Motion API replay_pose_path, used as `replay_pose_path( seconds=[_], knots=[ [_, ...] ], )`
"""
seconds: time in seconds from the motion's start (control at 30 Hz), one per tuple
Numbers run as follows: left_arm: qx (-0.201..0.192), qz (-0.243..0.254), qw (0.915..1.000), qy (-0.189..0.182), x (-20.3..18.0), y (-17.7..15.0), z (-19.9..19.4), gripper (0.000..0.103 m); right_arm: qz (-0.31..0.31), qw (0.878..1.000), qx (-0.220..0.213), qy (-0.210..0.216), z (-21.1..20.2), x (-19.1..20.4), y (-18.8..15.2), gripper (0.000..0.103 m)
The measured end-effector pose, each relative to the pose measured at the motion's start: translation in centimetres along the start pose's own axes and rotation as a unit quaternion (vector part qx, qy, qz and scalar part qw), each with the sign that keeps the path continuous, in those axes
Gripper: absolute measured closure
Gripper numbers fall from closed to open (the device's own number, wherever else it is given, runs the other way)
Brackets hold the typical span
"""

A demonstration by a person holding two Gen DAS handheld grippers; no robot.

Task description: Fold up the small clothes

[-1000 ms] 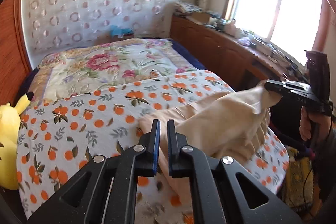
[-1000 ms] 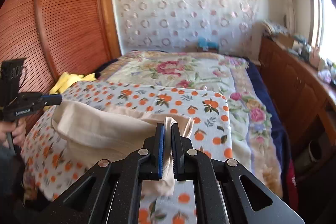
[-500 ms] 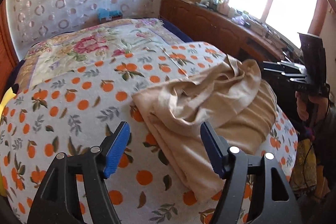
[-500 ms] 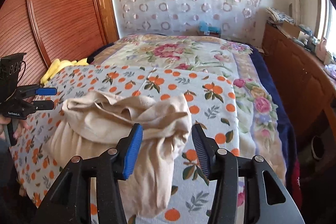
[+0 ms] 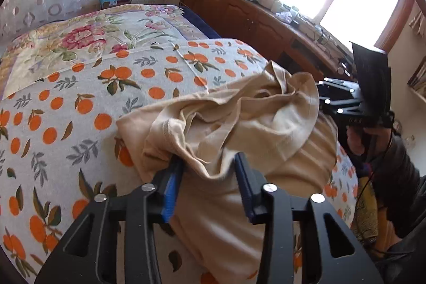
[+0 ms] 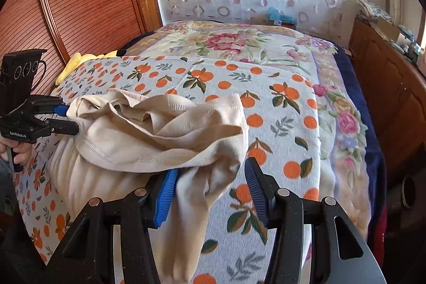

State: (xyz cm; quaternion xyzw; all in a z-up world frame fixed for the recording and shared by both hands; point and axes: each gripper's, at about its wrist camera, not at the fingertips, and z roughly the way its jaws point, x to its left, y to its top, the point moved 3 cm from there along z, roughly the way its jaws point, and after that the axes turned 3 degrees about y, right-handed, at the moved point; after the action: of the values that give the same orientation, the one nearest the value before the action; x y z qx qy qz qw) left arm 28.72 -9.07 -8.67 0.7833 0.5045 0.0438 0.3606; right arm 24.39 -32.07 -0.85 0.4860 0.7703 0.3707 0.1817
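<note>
Cloth (image 5: 239, 124) hides left tongs' (image 5: 210, 172) tips, just narrowing; right tongs (image 6: 210, 175) spread.

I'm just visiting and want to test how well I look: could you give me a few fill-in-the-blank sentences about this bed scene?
1. The beige garment lies on a sheet printed with ____.
2. The garment looks ____, not neatly folded.
3. Beyond that sheet lies a blanket patterned with ____.
4. The pads inside the gripper fingers are coloured ____.

Missing words: oranges; crumpled; flowers; blue
</note>
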Motion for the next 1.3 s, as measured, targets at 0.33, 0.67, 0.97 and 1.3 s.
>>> replay_pose_path(
  seconds=[0.33, 0.67, 0.97, 1.3],
  knots=[
    [-0.039, -0.043, 0.9932, 0.101, 4.2, 4.3, -0.3, 0.091, 0.001, 1.0, -0.012, 0.009, 2.0, -1.7, 1.9, 0.064],
    [-0.038, -0.067, 0.9906, 0.113, 6.8, 4.6, -0.8, 0.06, 0.031, 0.999, -0.026, -0.034, 3.0, -1.5, 1.9, 0.076],
    [0.01, -0.018, 0.9944, 0.103, 4.0, 2.1, 1.8, 0.06, 0.04, 0.995, -0.05, -0.082, 0.9, -0.5, 2.1, 0.045],
    [-0.046, -0.042, 0.9779, 0.2, 8.1, 7.1, 1.8, 0.06, 0.035, 0.995, -0.046, -0.085, -0.3, 0.5, 0.9, 0.044]
  ],
)
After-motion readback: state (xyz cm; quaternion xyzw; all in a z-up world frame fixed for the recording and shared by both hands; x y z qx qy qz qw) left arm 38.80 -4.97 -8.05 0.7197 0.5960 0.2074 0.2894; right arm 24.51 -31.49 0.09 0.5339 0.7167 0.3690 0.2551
